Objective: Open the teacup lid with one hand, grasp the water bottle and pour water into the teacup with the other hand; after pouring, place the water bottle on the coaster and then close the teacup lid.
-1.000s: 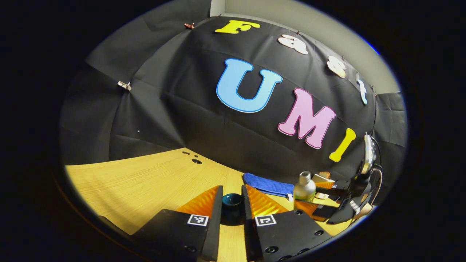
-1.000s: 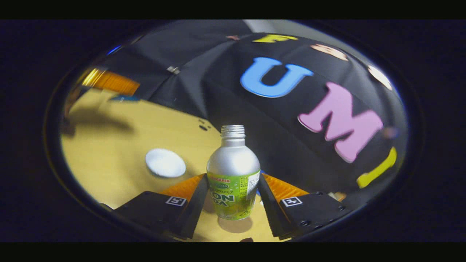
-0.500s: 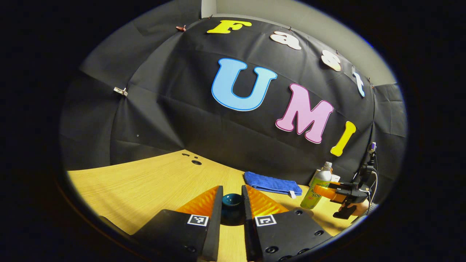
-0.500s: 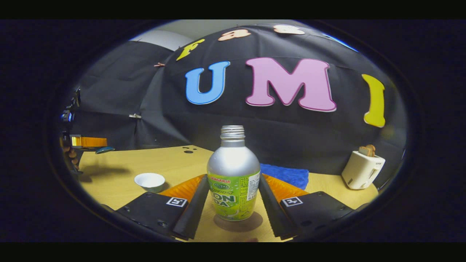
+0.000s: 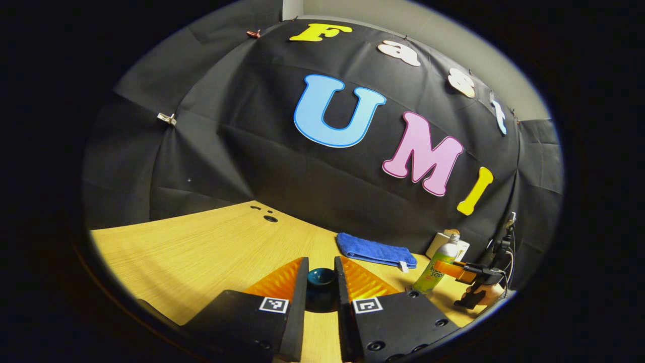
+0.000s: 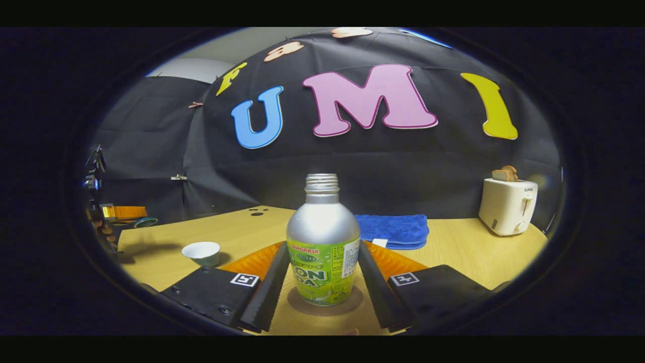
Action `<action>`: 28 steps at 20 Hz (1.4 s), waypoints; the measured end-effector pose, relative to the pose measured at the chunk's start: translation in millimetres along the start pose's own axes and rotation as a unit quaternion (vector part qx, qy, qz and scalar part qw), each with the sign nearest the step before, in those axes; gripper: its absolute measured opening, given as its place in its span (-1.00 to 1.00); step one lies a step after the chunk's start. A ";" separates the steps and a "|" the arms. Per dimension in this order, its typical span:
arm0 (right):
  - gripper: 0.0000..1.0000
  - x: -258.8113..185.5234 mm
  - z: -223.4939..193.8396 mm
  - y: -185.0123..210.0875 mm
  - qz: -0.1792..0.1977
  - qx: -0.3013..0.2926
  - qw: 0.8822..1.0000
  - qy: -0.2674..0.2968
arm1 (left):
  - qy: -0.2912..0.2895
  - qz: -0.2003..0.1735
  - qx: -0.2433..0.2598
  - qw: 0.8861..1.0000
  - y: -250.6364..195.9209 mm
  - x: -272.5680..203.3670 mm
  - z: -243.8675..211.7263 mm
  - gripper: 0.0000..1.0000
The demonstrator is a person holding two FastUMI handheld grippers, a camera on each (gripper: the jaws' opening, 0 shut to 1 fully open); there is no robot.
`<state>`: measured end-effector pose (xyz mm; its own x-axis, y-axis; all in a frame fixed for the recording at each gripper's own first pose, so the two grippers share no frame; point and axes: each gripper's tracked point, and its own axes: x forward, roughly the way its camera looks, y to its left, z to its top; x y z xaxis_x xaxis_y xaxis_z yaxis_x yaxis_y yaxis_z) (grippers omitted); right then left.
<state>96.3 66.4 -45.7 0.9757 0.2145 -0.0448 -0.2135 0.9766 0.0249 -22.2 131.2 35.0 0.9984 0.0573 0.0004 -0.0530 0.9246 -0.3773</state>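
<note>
Right gripper (image 6: pixel 322 282): clamped on water bottle (image 6: pixel 322 262), upright, uncapped, standing on round coaster (image 6: pixel 352 305) atop wooden table (image 6: pixel 453 252). Left gripper (image 5: pixel 321 287): closed on dark teacup lid (image 5: pixel 321 277), held above table. Open white teacup (image 6: pixel 201 252): on table, well left of bottle. Blue towel (image 6: pixel 398 229): folded behind bottle. Toaster (image 6: pixel 506 204): far right, bread in slots.

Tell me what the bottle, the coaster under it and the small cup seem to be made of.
Bottle: likely aluminium, with a matte silver shoulder, threaded neck and glossy printed green wrap.
Coaster: flat, dull brown disc, perhaps cork or leather.
Cup: smooth, glossy white, probably glazed ceramic.
</note>
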 end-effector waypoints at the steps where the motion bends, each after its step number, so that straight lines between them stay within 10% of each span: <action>1: 0.57 -1.9 -1.1 0.2 0.000 -0.006 1.000 0.001 | 0.000 0.001 0.000 1.000 0.3 0.8 -1.2 -0.36; 28: 0.74 -90.7 -6.3 20.3 -0.028 -0.017 0.999 -0.002 | -0.016 -0.040 0.058 0.997 -67.7 -1.8 -3.2 -0.36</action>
<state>3.1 66.8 -47.4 0.9863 0.1597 -0.0411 -0.1603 0.9870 -0.0115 -20.4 67.3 57.6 0.9983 -0.0077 0.0572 0.0227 0.9638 -0.2657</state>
